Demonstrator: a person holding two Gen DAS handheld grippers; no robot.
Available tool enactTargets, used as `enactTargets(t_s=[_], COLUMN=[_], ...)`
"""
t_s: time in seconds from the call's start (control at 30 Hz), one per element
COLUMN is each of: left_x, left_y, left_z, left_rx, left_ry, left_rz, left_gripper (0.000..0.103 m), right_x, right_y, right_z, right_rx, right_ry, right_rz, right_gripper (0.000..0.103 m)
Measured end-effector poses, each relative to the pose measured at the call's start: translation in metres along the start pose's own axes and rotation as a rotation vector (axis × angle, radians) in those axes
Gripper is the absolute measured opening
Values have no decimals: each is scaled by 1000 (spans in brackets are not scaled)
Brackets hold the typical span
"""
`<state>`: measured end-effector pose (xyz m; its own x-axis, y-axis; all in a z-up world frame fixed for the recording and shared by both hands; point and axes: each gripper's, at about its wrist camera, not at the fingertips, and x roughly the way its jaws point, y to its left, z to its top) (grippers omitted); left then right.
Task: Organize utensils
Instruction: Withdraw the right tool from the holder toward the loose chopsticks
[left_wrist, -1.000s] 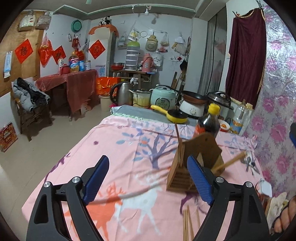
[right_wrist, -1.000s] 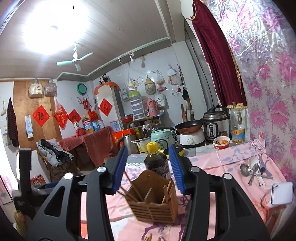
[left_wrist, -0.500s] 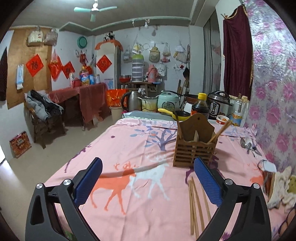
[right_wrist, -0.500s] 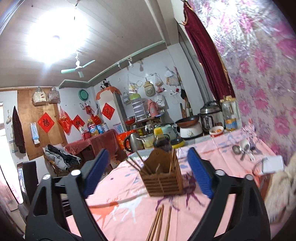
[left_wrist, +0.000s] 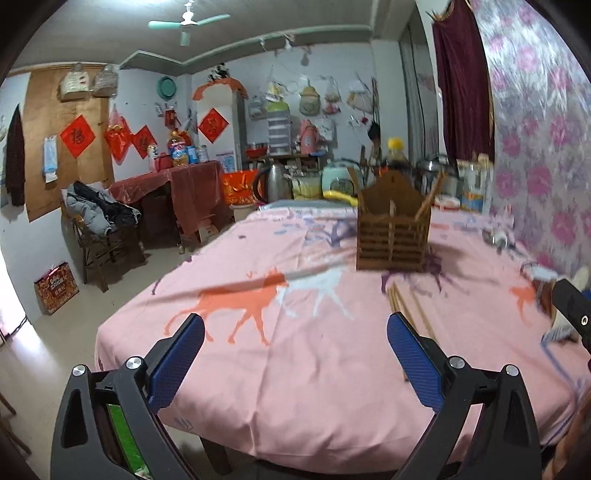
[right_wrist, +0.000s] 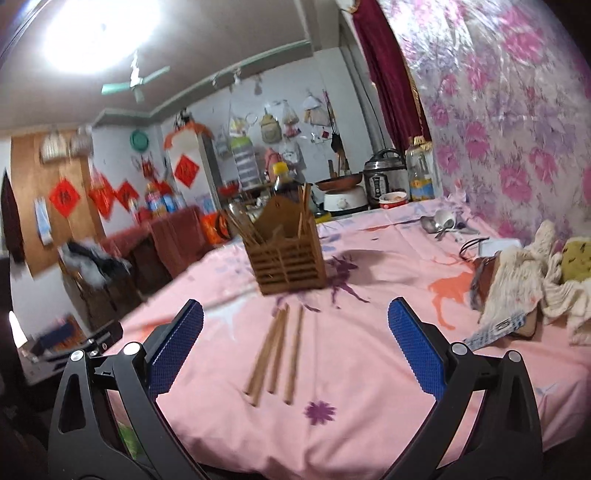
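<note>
We have both sets of tongs spread wide and empty over the near edge of the surface (right_wrist: 369, 369), which is covered with a pink printed cloth. The left tongs (left_wrist: 295, 354) hold nothing between their blue pads. The right tongs (right_wrist: 295, 347) are at the last of their opening travel, and nothing is between their pads either.

The wooden utensil holder (right_wrist: 290, 258) stands upright toward the middle of the surface, with several chopsticks already leaning in its compartments. We judge this to be the destination for loose utensils, since its slatted body keeps long items standing and sorted.

Three loose chopsticks (right_wrist: 275, 354) lie flat on the cloth between the holder and the right tongs, roughly parallel and pointing toward the holder. They sit almost centred between the right pads, so we judge the right tongs the better placed for the next pick. From the left wrist view the same chopsticks (left_wrist: 406, 306) lie just ahead of the right-hand pad, off centre.

Spoons (right_wrist: 439, 223) rest near the floral wall, well apart from the holder (they remain to be sorted). A crumpled cloth (right_wrist: 524, 280) lies at the right edge.

Thin sticks lying flat may slip; we advise a low approach.
</note>
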<state>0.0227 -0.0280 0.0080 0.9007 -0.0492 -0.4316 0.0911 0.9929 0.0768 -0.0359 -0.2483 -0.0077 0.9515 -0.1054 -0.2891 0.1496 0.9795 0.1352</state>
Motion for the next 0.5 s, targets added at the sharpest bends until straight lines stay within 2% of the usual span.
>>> enactTargets(t_s=[0.27,0.5], left_x=[39,53], left_y=[-5,-2], left_z=[-26,-34], left_rx=[34,28], left_ry=[93,138], left_rz=[-8,-11], left_gripper=[97,97], right_x=[17,28], right_y=[4,1], right_z=[-26,-37], right_rx=[-105,-88], right_ry=[40,98], right_rz=[-38,-23], right_gripper=[96,96])
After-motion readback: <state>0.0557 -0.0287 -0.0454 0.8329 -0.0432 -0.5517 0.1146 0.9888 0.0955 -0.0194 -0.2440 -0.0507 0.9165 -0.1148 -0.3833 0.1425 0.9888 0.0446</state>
